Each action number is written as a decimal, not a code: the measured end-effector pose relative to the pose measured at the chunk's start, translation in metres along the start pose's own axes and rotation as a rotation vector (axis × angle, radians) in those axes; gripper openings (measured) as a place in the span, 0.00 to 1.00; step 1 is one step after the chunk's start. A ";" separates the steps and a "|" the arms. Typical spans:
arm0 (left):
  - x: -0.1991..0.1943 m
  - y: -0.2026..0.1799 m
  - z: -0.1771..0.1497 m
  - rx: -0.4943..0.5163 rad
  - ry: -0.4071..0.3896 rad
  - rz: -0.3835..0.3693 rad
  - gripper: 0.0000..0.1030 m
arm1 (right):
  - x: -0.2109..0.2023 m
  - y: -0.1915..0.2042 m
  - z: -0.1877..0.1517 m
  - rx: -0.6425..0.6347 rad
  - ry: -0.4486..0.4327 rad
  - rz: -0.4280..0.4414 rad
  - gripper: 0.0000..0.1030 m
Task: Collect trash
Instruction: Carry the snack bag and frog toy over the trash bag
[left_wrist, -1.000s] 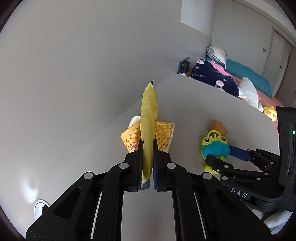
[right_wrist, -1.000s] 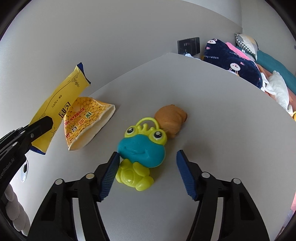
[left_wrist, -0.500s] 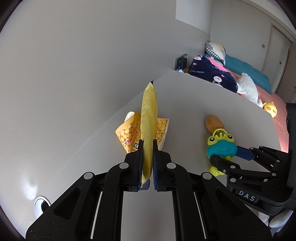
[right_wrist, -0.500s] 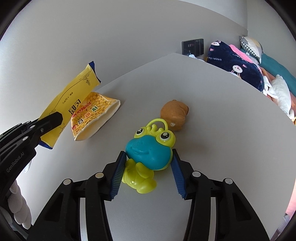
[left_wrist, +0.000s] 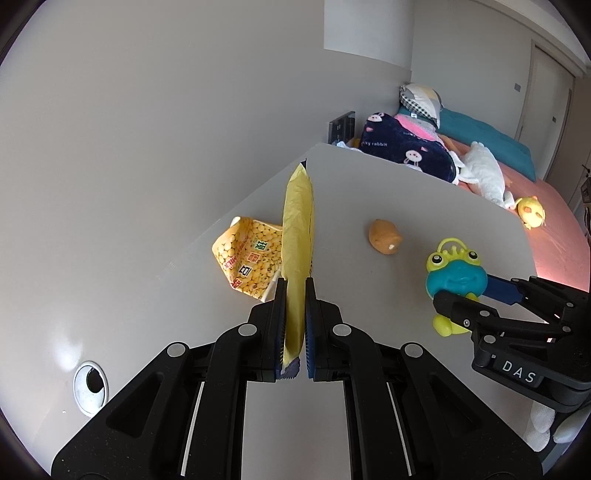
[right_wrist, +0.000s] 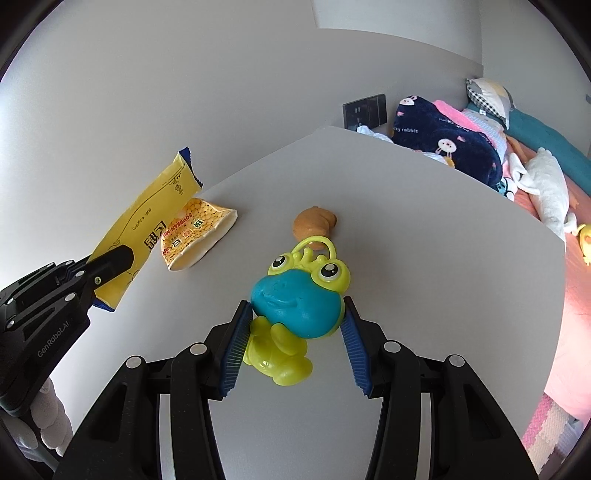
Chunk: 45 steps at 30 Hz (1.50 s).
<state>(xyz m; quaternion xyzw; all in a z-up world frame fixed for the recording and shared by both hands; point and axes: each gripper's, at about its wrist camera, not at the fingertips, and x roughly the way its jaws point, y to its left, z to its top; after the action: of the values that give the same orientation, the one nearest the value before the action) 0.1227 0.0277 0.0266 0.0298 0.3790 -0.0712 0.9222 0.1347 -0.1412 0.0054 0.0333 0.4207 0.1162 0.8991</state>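
Note:
My left gripper (left_wrist: 294, 325) is shut on a long yellow snack wrapper (left_wrist: 297, 236) and holds it upright above the grey table (left_wrist: 369, 192); the wrapper also shows in the right wrist view (right_wrist: 147, 229). My right gripper (right_wrist: 295, 325) is shut on a blue and green frog toy (right_wrist: 299, 295), lifted off the table; the toy also shows in the left wrist view (left_wrist: 456, 273). A yellow bean-print carton (left_wrist: 251, 254) lies on the table near the wall, also in the right wrist view (right_wrist: 195, 232).
A small brown lump (right_wrist: 314, 221) lies on the table beyond the frog. A round cable grommet (left_wrist: 90, 384) sits at the table's left. Past the far edge is a bed with a dark blanket (left_wrist: 406, 147) and soft toys.
My right gripper has closed on the frog toy and lifted it away from the brown lump. My left gripper still holds the wrapper and has drawn back a little.

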 end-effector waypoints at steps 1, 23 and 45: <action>-0.002 -0.004 0.000 0.001 -0.001 -0.002 0.08 | -0.005 -0.002 -0.001 0.001 -0.004 -0.001 0.49; -0.036 -0.110 -0.010 0.088 -0.018 -0.110 0.08 | -0.099 -0.073 -0.039 0.065 -0.082 -0.078 0.49; -0.058 -0.220 -0.028 0.218 -0.012 -0.242 0.08 | -0.177 -0.164 -0.090 0.202 -0.146 -0.189 0.49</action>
<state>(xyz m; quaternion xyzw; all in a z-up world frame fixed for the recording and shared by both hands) 0.0287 -0.1808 0.0476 0.0835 0.3644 -0.2229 0.9003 -0.0136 -0.3455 0.0541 0.0924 0.3651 -0.0147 0.9263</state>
